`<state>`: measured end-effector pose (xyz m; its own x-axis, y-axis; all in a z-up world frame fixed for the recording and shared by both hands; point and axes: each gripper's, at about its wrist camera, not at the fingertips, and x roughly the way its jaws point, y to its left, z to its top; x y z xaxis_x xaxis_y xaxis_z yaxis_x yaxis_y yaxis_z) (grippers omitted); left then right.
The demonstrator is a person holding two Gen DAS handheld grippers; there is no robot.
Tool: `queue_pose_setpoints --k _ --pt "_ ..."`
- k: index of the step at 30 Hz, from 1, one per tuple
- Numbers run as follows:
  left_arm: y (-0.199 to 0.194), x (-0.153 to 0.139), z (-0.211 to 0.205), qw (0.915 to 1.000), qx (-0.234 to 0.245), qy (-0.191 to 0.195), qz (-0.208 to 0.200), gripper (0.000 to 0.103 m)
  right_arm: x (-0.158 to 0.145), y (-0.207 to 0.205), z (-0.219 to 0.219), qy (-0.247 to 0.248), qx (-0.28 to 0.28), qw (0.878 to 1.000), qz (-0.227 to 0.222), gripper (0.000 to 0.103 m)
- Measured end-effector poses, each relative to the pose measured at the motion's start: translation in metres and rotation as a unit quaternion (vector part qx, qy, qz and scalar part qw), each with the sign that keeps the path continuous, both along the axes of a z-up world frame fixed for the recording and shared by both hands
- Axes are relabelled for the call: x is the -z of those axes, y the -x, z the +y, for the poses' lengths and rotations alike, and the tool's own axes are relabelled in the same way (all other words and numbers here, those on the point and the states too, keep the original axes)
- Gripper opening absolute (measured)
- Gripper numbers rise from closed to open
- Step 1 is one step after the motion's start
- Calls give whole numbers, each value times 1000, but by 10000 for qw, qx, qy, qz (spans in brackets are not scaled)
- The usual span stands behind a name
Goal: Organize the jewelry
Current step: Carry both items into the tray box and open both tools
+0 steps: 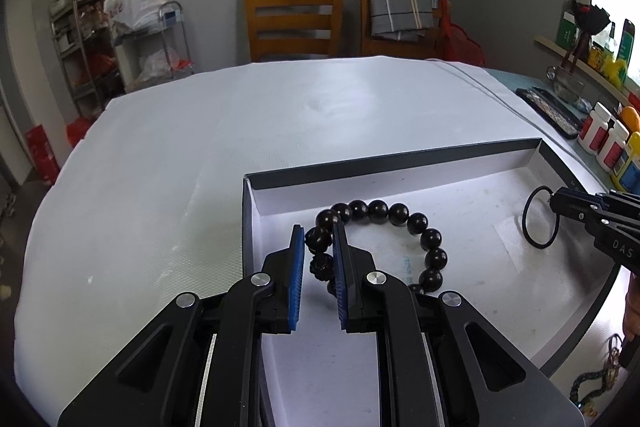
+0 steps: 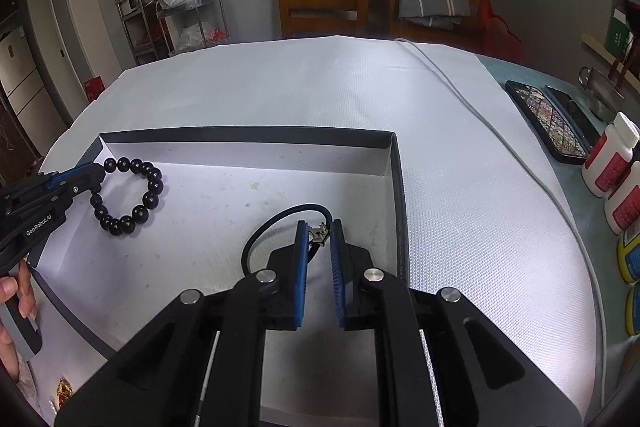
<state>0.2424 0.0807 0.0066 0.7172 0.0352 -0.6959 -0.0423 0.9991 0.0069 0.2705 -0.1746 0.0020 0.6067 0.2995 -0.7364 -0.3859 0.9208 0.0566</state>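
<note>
Reaching level into the box (image 1: 400, 163), left tongs (image 1: 318, 239) pinch bead bracelet (image 1: 416, 223); right tongs (image 2: 319, 233) clamp cord loop (image 2: 276, 219).

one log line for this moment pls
left claw: around bead bracelet | right claw: around black cord bracelet clasp | both inside box

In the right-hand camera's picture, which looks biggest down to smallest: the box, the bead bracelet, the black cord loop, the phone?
1. Box, clearly largest.
2. Phone and black cord loop look about alike; the loop is nearer the camera, so unsure.
3. Bead bracelet looks slightly smallest.
</note>
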Motion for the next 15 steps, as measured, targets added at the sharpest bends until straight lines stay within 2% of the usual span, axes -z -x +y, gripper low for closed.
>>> queue_pose_setpoints --k 5,8,10,11,14,15 --pt "0 1 -1 10000 -17 -17 -6 15 0 -1 0 -11 4 10000 -33 11" --pt "1 0 0 10000 -30 -17 -42 25 -2 0 0 -56 -1 10000 -59 13" --pt "3 -2 0 9999 -42 -17 -106 34 -4 1 -2 -144 6 9999 -73 21" --pt "4 -3 0 9999 -41 -17 -132 35 -6 2 -3 -184 20 9998 -93 29" --pt "5 -5 0 9999 -35 -16 -164 41 -11 2 -7 -327 69 9994 -128 40" --pt "6 -6 0 9998 -37 -18 -176 43 -13 2 -9 -381 76 9992 -133 48"
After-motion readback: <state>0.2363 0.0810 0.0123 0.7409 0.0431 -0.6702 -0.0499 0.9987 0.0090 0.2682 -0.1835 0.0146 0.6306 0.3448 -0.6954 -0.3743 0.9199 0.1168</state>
